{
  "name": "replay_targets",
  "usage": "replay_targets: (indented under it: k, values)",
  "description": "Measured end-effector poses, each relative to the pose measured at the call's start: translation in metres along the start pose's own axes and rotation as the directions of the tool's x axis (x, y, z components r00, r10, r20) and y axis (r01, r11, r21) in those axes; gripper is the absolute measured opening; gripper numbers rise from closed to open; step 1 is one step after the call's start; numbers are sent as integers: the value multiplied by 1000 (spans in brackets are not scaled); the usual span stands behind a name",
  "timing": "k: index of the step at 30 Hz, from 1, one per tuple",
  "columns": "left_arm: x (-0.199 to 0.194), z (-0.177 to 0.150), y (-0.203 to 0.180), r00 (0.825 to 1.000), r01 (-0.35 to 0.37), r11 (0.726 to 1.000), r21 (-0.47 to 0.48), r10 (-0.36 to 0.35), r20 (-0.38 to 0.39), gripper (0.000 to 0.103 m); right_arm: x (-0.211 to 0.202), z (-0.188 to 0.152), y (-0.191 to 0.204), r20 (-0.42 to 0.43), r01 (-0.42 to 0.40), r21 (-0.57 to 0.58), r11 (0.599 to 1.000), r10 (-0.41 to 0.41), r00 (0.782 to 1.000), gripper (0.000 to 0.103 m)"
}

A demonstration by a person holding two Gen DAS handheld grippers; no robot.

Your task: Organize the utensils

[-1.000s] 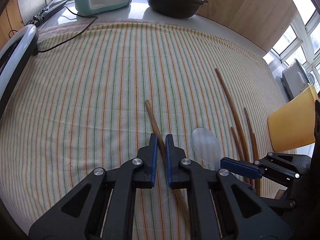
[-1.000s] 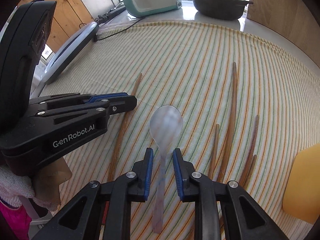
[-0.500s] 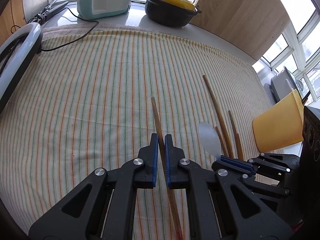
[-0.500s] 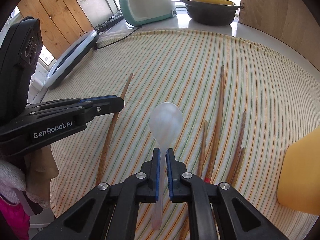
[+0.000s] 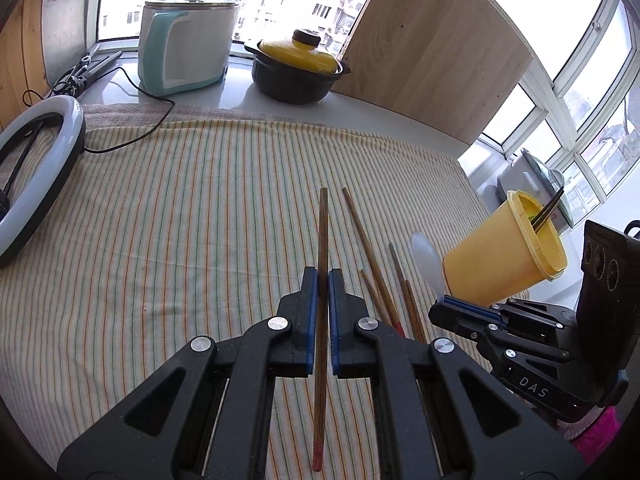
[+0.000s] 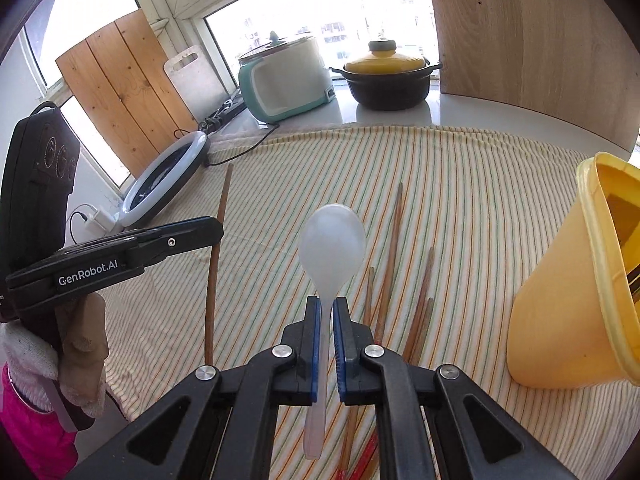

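My left gripper [image 5: 323, 276] is shut on a brown wooden chopstick [image 5: 322, 232] and holds it lifted above the striped cloth. My right gripper [image 6: 327, 305] is shut on the handle of a translucent white plastic spoon [image 6: 332, 244], also lifted; the spoon shows in the left wrist view [image 5: 429, 260] too. Several more chopsticks [image 5: 372, 256] lie on the cloth between the grippers, also visible in the right wrist view [image 6: 394, 236]. A yellow cup [image 5: 504, 260] with dark utensils inside stands tilted at the right, close to the right gripper [image 6: 568, 320].
A striped cloth [image 5: 180, 208] covers the table. A ring light [image 5: 36, 168] lies at the left edge. A teal-and-white cooker [image 5: 188, 40] and a black pot with a yellow lid [image 5: 298, 68] stand at the back. A wooden panel [image 5: 432, 52] rises at back right.
Both grippers have risen from the cloth, the left with the chopstick, the right with the spoon. The right gripper closed on the spoon a second ago.
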State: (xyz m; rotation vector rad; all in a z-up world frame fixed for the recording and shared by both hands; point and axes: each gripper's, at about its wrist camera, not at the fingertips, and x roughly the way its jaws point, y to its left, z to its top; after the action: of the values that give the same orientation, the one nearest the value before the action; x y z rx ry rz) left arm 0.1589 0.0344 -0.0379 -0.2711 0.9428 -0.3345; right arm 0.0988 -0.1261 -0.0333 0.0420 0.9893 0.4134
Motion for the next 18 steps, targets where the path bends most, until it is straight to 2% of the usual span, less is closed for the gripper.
replay_targets:
  k: [8, 18]
  values:
    - [-37, 8, -30, 995, 44, 997, 64, -49, 85, 3, -39, 2, -7, 116, 25, 13, 1000, -26, 993, 4]
    - [-75, 21, -62, 979, 99, 987, 126, -119, 166, 2, -89, 5, -24, 246, 43, 43, 998, -52, 968, 4]
